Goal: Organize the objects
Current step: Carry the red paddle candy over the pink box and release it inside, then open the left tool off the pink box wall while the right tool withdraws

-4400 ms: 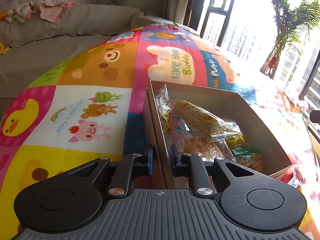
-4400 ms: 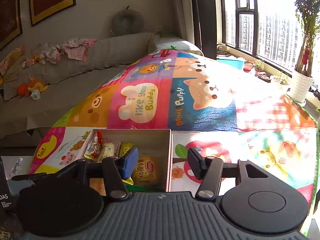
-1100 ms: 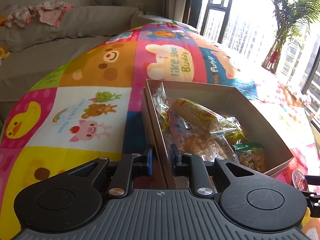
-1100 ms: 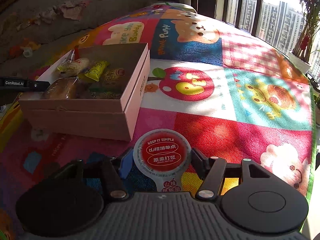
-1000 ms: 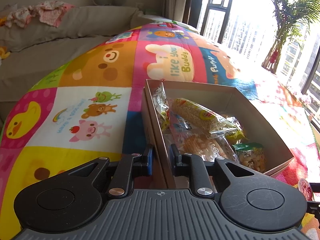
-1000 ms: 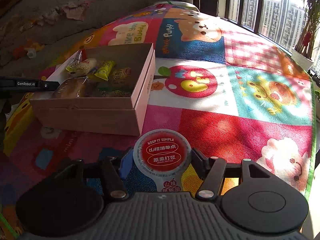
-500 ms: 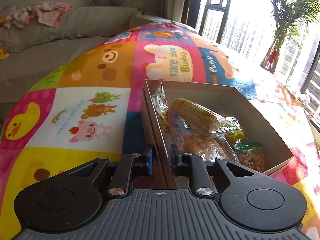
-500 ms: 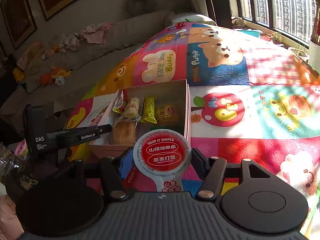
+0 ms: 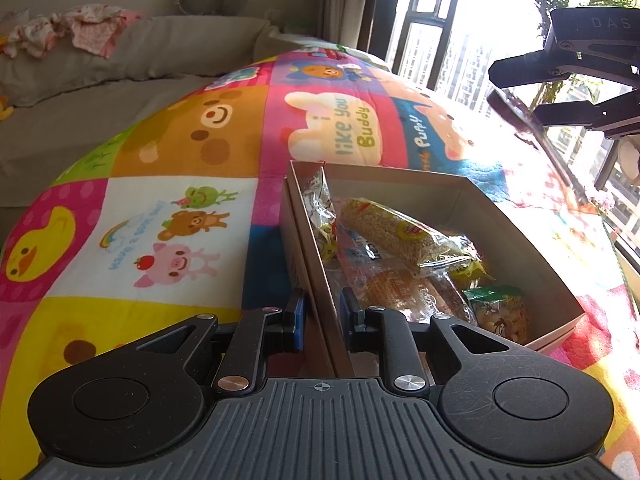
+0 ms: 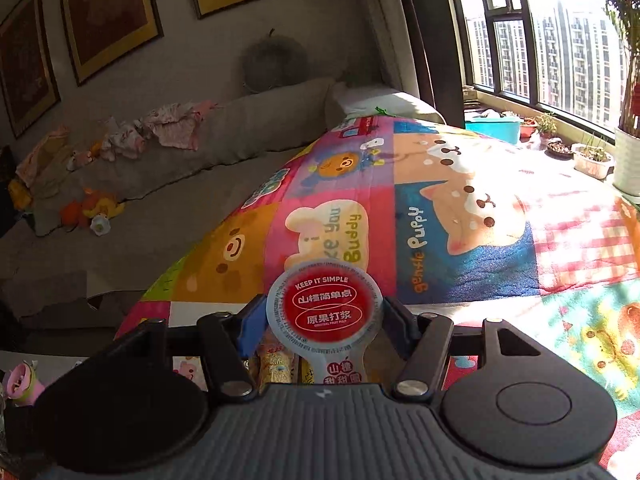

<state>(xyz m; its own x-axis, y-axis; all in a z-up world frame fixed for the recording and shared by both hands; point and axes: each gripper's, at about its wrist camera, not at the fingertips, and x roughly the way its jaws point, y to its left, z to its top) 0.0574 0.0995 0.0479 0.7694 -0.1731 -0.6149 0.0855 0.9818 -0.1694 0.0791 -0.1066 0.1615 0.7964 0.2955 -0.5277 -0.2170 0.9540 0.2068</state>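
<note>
Right now your left gripper (image 9: 322, 316) pinches the near wall of the cardboard box (image 9: 440, 196) on the cartoon play mat (image 9: 168, 216). Your right gripper (image 10: 320, 322) clamps a red-lidded jelly cup (image 10: 325, 306) w/ snack packets (image 9: 394, 232) filling the box's left half; grey sofa (image 10: 168, 176) behind.
</note>
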